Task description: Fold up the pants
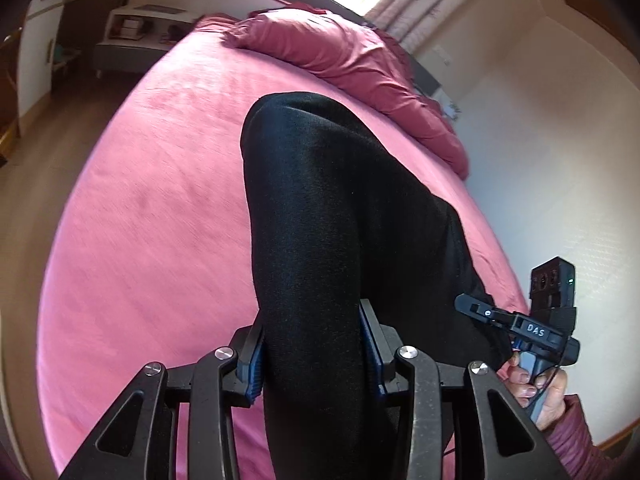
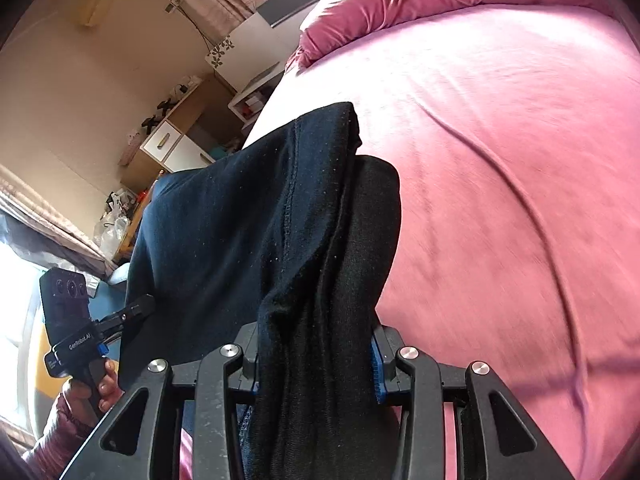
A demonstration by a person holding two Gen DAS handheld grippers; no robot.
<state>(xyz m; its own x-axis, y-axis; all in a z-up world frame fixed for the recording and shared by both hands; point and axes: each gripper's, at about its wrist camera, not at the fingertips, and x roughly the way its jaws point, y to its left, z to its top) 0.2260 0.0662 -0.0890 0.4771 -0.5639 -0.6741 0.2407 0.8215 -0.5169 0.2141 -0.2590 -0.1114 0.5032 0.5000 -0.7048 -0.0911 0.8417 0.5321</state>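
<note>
Both grippers are clamped on the black pants (image 1: pixel 320 208), which hang stretched between them above the bed.

Starting at the left: the left gripper (image 1: pixel 316 354) has its blue-padded fingers (image 1: pixel 254 364) pressed against a thick bunch of the fabric, which fills the gap between them completely. From this grip the cloth rises up and away as a smooth, slightly shiny sheet, with a rounded fold at its far end. Under it lies the pink sheet (image 1: pixel 152 208) of the bed, and further back a crumpled duvet (image 1: pixel 340 56) in a darker pink is pushed up toward the headboard. A white cabinet (image 1: pixel 44 28) stands across the room at the far left.

Moving right along the pants, the right gripper (image 2: pixel 316 368) comes into view, held by the person's right hand (image 1: pixel 540 388) in a quilted purple sleeve. Its fingers (image 2: pixel 378 372) also pinch a gathered wad of cloth, with a stitched seam running up the fabric just beyond. From the right wrist view the person's left hand (image 2: pixel 94 386) shows low in the corner. The sheet (image 2: pixel 500 184) on this side is creased in long curved wrinkles. A wooden shelf unit (image 2: pixel 172 140) with white drawers stands against the wall beside the bed.
</note>
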